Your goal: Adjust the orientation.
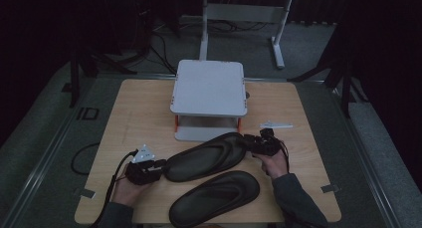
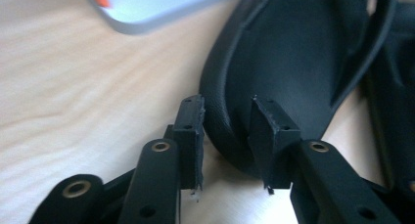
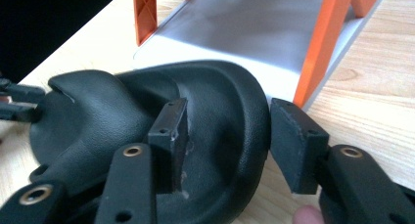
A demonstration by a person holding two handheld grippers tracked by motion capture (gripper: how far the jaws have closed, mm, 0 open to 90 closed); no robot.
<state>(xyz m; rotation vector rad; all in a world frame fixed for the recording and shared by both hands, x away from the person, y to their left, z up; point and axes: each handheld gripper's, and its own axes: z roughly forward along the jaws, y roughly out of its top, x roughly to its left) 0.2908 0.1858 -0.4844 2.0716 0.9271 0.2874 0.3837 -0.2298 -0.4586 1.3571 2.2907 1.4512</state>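
Jaws of both grippers straddle the ends of 1 black flip-flop (image 1: 206,157) lying slantwise on the bench (image 1: 134,113), just near of the white 2-tier rack (image 1: 209,88). In the left gripper view the left gripper (image 2: 226,136) has its jaws spread around the rounded end of the sole, 1 jaw outside the rim and 1 over the footbed; the outer pad stands at the rim, but whether either pad presses I cannot tell. In the right gripper view the right gripper (image 3: 225,145) has 1 jaw on the footbed and the other just clear of the outer rim, spread, not pinching.

From above, the left hand (image 1: 130,187) sits at the sandal's near-left end and the right hand (image 1: 273,163) at its far-right end, forearms coming in from the near edge. A second flip-flop (image 1: 214,198) lies nearer, untouched. A small white piece (image 1: 276,124) rests right of the rack.
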